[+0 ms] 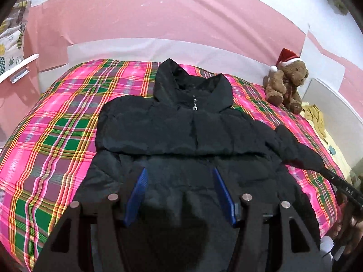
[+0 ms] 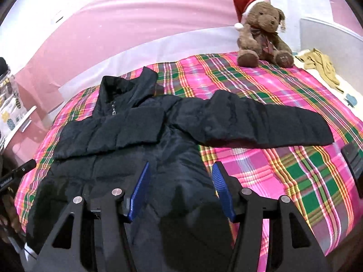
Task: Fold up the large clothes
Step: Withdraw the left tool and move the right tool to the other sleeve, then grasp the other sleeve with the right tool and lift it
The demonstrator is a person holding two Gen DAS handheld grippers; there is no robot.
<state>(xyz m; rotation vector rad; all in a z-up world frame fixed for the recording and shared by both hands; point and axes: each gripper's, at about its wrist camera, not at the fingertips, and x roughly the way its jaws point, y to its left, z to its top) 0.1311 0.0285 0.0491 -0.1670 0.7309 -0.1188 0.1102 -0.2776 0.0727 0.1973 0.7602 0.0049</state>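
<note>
A black puffer jacket lies front up on a pink and green plaid bedspread, its collar toward the far wall. One sleeve is folded across the chest. The other sleeve stretches out flat to the right. My left gripper hovers open over the jacket's lower middle, with nothing pinched between its blue pads. Over the jacket's lower right edge, my right gripper is also open and holds nothing. Each gripper shows at the edge of the other's view.
A brown teddy bear in a red Santa hat sits at the far right corner of the bed. A crumpled yellow cloth lies beside it. A pink wall stands behind, and pineapple-print fabric hangs at the left.
</note>
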